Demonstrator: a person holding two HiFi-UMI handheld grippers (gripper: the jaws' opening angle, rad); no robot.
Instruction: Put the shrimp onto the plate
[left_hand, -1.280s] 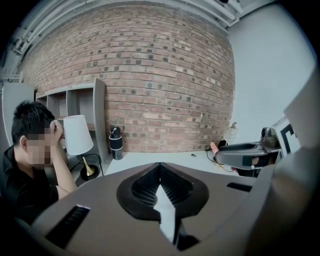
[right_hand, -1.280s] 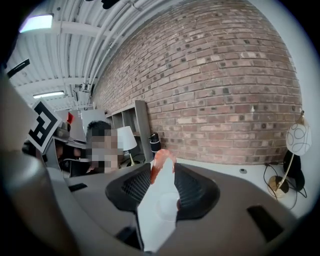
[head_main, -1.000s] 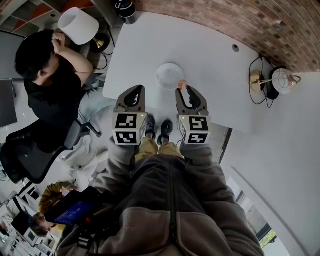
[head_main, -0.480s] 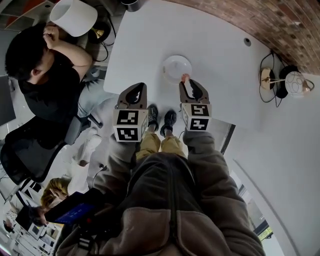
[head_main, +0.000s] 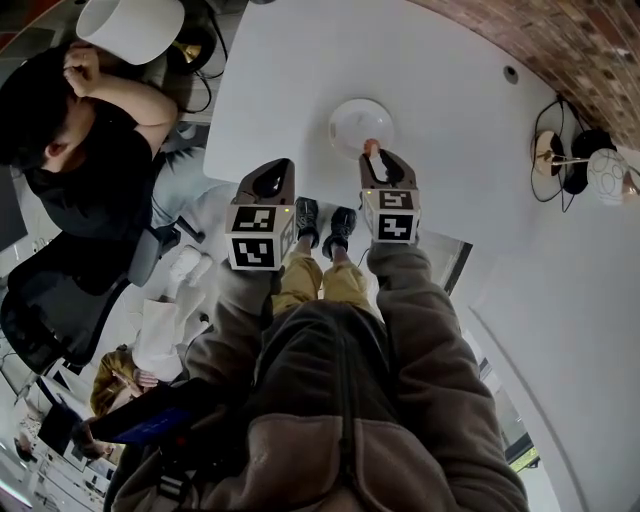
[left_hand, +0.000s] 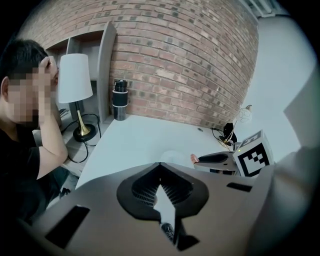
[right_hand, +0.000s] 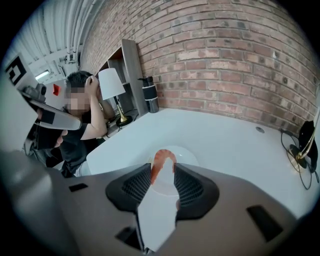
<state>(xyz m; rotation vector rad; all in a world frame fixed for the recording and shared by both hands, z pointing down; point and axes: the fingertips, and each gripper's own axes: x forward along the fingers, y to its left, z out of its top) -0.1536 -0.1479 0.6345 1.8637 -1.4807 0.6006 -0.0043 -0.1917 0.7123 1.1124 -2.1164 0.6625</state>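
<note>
A white plate (head_main: 361, 120) sits on the white table (head_main: 290, 90), just ahead of both grippers. My right gripper (head_main: 376, 160) is shut on an orange-pink curved shrimp (head_main: 371, 146) that sticks out past its tips, over the plate's near rim. In the right gripper view the shrimp (right_hand: 156, 162) arches between the pads of the right gripper (right_hand: 162, 169), with the plate (right_hand: 184, 153) right behind it. My left gripper (head_main: 270, 172) hovers left of the plate with its tips together and nothing in them. The left gripper view shows the left gripper (left_hand: 160, 166), the plate (left_hand: 172, 157) and the shrimp (left_hand: 194, 158).
A person (head_main: 70, 130) sits at the table's left edge beside a white-shaded lamp (head_main: 130, 25). A black cylinder (left_hand: 119, 100) stands at the back by the brick wall (left_hand: 190, 60). Cables and a small lamp (head_main: 575, 165) lie to the right. My own legs and shoes (head_main: 320, 225) are below the table's near edge.
Both grippers have come down and forward toward the plate. The shrimp, earlier off the plate's near right side, now hangs at its near rim. The right gripper's grip looks unchanged.
</note>
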